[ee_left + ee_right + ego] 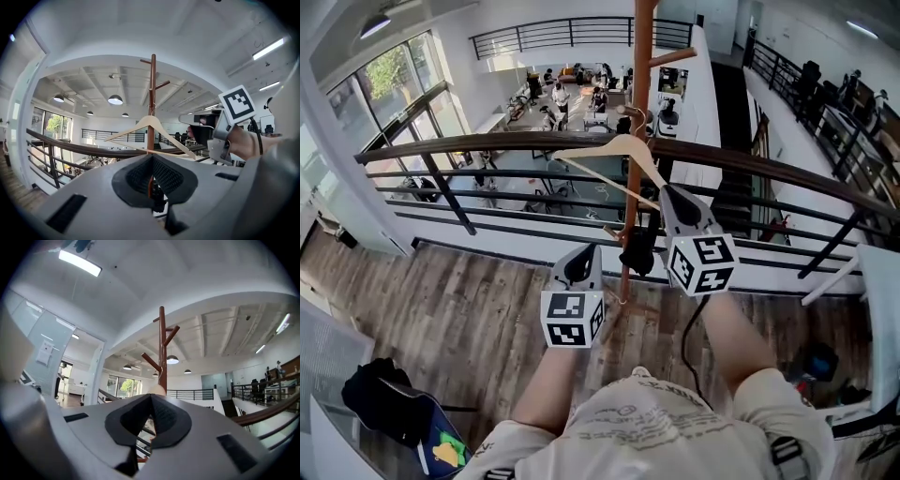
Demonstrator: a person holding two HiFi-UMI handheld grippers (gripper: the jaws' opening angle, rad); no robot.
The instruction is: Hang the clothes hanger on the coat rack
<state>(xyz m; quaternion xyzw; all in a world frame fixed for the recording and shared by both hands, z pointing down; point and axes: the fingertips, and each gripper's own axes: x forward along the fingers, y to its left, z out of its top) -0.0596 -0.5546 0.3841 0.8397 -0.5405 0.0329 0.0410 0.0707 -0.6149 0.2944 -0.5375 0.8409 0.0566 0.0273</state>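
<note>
Nearest, the left gripper (584, 251) sits low, jaws pressed together on nothing. A little farther and to the right, the right gripper (667, 192) is also closed and empty, its tip just beside the right arm of the wooden hanger (602, 150). The hanger seems to hang by its hook on the coat rack (642, 56), before the railing (487, 142). The hanging looks done; next, I'd judge, draw back without knocking it.
</note>
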